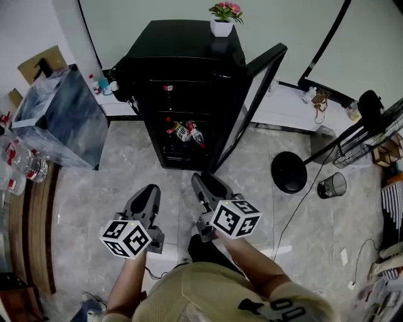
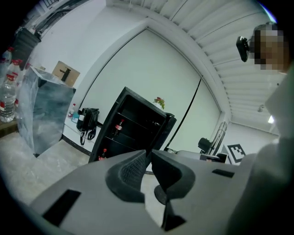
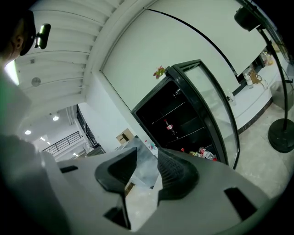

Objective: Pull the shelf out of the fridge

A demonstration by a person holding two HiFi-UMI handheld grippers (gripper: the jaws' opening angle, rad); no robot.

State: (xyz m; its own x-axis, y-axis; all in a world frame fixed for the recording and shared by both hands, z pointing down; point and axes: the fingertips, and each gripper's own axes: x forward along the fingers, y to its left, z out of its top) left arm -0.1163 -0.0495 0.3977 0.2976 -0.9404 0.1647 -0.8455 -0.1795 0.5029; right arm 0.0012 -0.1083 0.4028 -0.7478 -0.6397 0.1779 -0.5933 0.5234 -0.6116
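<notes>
Head view: a person stands on a tiled floor [image 1: 94, 188] facing a small black fridge [image 1: 189, 44]. Its glass door [image 1: 259, 94] is swung open to the right, and a potted plant [image 1: 224, 17] sits on top.
Shelves: thin shelves [image 1: 186, 114] cross the dark interior one above another. None is pulled out yet, and I cannot tell which one is meant.
Load: several bottles [image 1: 187, 133] lie on a lower level. One small bottle [image 1: 167, 88] stands higher up.
Left gripper: the left gripper [image 1: 151, 187] is held low over the floor, well short of the fridge. The left gripper view shows its pads [image 2: 131, 172] pressed together with nothing between them.
Right gripper: the right gripper [image 1: 204, 181] is just beside the left one and points at the fridge. The right gripper view shows its jaws spread, with only the room behind showing in the gap.
Stage: this looks like the approach, as no shelf has been touched.
Handling: a shelf is probably thin, stiff and fairly light. It may be slippery, and fragile if it is glass. It should slide straight out on side supports.
Where to hold: the front edge, ideally one gripper toward each side, pulling level.
Risk: tilting could jam the shelf or set the loose bottles rolling. The open door stands close on the right.
</notes>
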